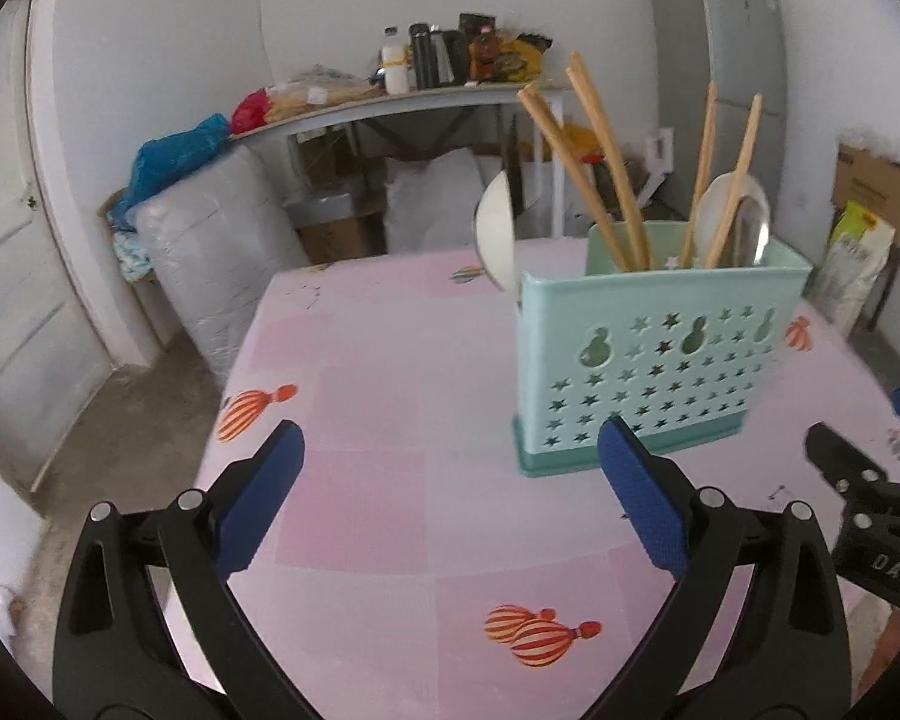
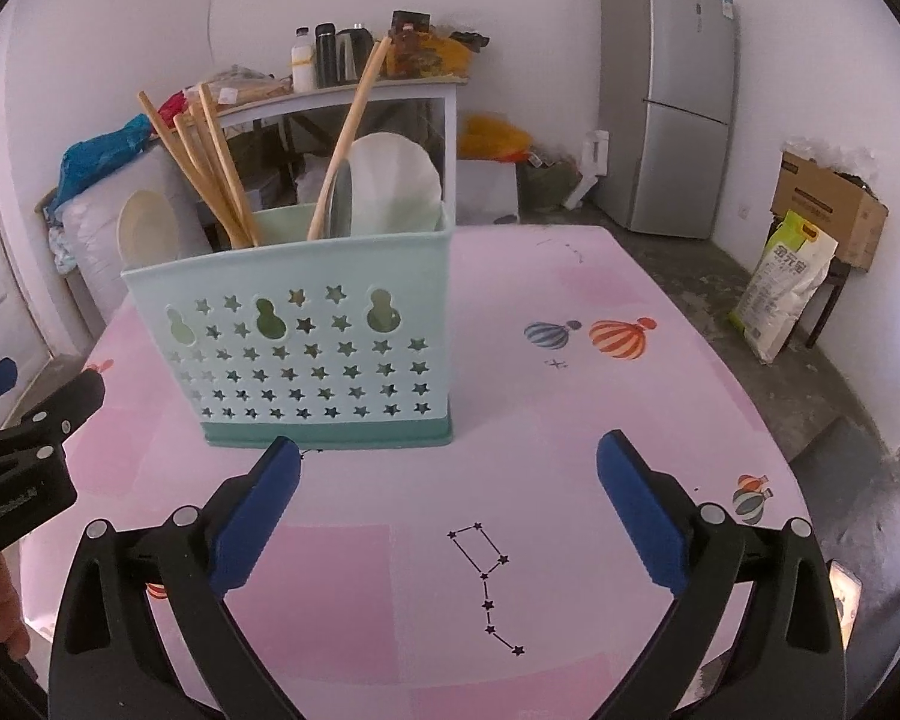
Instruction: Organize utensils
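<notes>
A mint-green utensil holder (image 1: 660, 360) (image 2: 306, 348) with star-shaped holes stands upright on the pink table. Several wooden chopsticks (image 1: 600, 162) (image 2: 210, 162) lean out of its top. White spoons (image 1: 497, 234) (image 2: 147, 228) and a metal spoon (image 1: 750, 234) (image 2: 339, 204) stand in it too. My left gripper (image 1: 450, 444) hovers in front of the holder, open, with only bare table between its fingers. My right gripper (image 2: 450, 450) is open as well, just in front of the holder's right end. Each gripper shows at the edge of the other's view.
The pink tablecloth (image 1: 390, 360) (image 2: 600, 420) carries balloon prints. Beyond the table stand a grey fridge (image 2: 666, 96), a cluttered shelf (image 2: 360, 60), cardboard boxes (image 2: 822, 198), a rice bag (image 2: 780, 282) and wrapped bundles (image 1: 210, 252). A door (image 1: 6, 240) is at the left.
</notes>
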The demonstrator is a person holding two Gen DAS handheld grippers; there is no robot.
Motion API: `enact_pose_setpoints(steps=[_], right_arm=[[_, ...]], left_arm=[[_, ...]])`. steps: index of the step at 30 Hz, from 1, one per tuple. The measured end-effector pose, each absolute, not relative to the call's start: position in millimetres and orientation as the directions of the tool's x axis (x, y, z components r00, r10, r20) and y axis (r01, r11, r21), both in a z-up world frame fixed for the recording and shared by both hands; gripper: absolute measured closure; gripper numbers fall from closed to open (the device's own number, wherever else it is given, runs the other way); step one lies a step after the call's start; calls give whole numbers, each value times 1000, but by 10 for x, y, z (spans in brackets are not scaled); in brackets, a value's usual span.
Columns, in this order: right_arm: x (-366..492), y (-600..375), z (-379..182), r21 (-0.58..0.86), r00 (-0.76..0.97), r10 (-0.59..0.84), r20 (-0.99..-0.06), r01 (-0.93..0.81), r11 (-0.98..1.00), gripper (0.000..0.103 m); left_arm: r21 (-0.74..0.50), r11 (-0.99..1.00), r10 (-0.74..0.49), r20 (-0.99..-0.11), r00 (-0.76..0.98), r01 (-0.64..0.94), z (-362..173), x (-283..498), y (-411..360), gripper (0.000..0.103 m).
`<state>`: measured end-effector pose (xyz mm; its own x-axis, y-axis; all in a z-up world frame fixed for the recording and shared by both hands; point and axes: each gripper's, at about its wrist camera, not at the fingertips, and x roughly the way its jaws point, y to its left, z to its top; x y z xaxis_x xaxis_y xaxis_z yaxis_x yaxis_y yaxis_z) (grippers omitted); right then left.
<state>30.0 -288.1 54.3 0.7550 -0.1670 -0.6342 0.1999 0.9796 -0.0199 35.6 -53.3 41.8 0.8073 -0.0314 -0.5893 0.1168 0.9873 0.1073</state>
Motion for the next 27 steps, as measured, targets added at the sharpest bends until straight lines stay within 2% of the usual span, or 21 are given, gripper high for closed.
enact_pose_setpoints(steps=[3, 15, 27], right_arm=[[299, -2865, 553, -35, 756, -179, -629, 203, 979, 7], [293, -2984, 599, -74, 750, -241, -616, 250, 965, 7], [299, -2999, 606, -73, 749, -240, -617, 250, 966, 7]], left_arm=[[99, 991, -12, -609, 793, 90, 417, 374, -513, 9], [120, 993, 57, -577, 815, 15, 409, 378, -339, 9], [117, 993, 60, -618, 784, 16, 346, 426, -341, 9]])
